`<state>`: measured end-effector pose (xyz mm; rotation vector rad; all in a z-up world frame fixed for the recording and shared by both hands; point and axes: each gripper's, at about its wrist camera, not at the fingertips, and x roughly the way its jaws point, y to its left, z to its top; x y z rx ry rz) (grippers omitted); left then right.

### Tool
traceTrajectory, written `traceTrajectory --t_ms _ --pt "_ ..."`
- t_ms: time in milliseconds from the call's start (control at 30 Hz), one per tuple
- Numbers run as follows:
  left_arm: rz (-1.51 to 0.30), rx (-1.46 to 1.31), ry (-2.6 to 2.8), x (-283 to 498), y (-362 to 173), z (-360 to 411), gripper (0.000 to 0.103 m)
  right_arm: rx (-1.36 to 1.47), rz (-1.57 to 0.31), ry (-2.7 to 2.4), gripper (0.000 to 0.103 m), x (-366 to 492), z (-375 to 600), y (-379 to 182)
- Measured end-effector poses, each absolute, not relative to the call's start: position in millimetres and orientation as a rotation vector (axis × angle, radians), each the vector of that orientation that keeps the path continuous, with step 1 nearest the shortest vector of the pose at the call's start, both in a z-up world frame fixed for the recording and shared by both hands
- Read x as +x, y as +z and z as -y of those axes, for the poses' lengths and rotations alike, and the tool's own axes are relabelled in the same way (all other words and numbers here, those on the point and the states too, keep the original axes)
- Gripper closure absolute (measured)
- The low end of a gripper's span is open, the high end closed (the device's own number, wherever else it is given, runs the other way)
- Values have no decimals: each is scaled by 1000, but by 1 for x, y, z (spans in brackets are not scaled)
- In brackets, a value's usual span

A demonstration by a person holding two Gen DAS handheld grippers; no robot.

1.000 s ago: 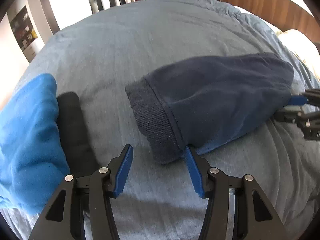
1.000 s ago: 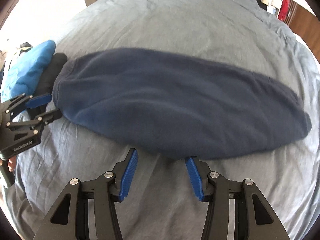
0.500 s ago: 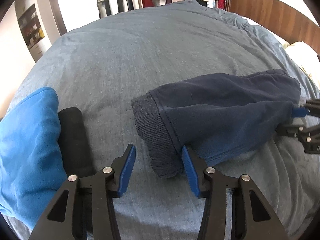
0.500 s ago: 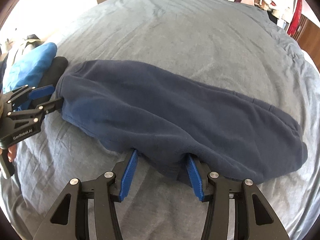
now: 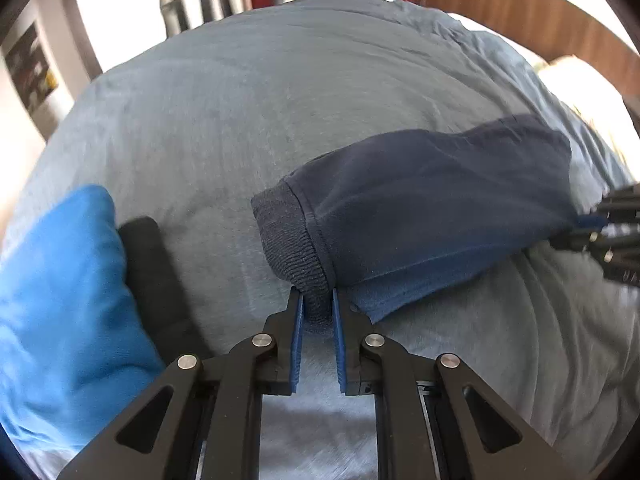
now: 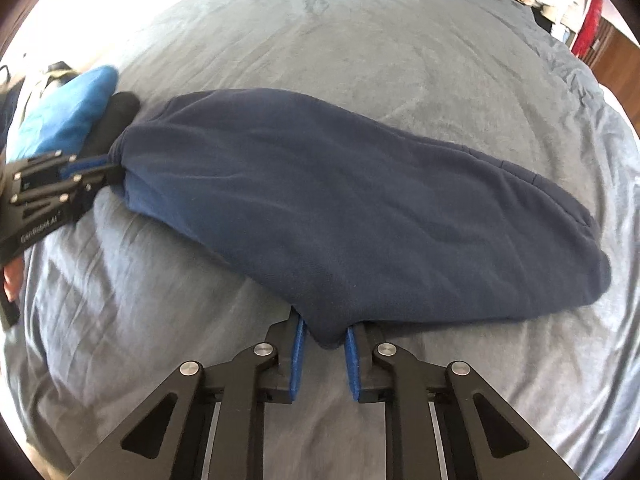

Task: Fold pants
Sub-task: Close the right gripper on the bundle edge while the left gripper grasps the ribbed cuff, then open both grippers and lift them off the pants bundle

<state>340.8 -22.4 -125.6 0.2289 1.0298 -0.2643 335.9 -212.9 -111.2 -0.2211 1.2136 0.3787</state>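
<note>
A: Okay, grips? Pants?
B: My left gripper (image 5: 316,304) has just closed, pinching the ribbed cuff (image 5: 294,248) of the navy sweatpants (image 6: 360,208). My right gripper (image 6: 324,332) has just closed too, clamping the near edge.
A: Location?
B: Mid-bed on the grey-blue duvet (image 6: 360,48); blue fleece (image 5: 56,288) and a black garment (image 5: 156,276) at its left edge.

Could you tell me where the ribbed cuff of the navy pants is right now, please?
In the left wrist view the ribbed cuff sits at centre, pinched by the left gripper, with the black item to its left.
</note>
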Motion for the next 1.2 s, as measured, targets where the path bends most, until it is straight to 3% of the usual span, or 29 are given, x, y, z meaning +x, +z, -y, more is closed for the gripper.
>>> traceTrajectory --t_ms 167,200,300,500,800,900,1067,1200 --pt "-1083 303 -293 334 -132 25 89 -221 -1238 383 89 325 216 -106" --pt "-1107 326 -287 334 -138 25 98 -215 -1249 381 89 324 216 -110" --pt "-1157 356 -256 335 -151 20 101 -219 -1284 373 90 324 215 -124" --pt "-1165 338 -222 329 -149 14 101 -226 -1315 340 89 326 214 -142" --pt "-1095 404 -249 308 -107 34 91 -187 -1357 235 83 311 230 -136" --pt "-1048 404 -292 310 -88 48 83 -124 -1299 201 67 302 242 -115" --pt "-957 393 -393 321 -58 85 73 18 -1158 88 67 294 281 -77" --pt "-881 401 -500 337 -37 127 72 118 -1050 -7 67 293 316 -50"
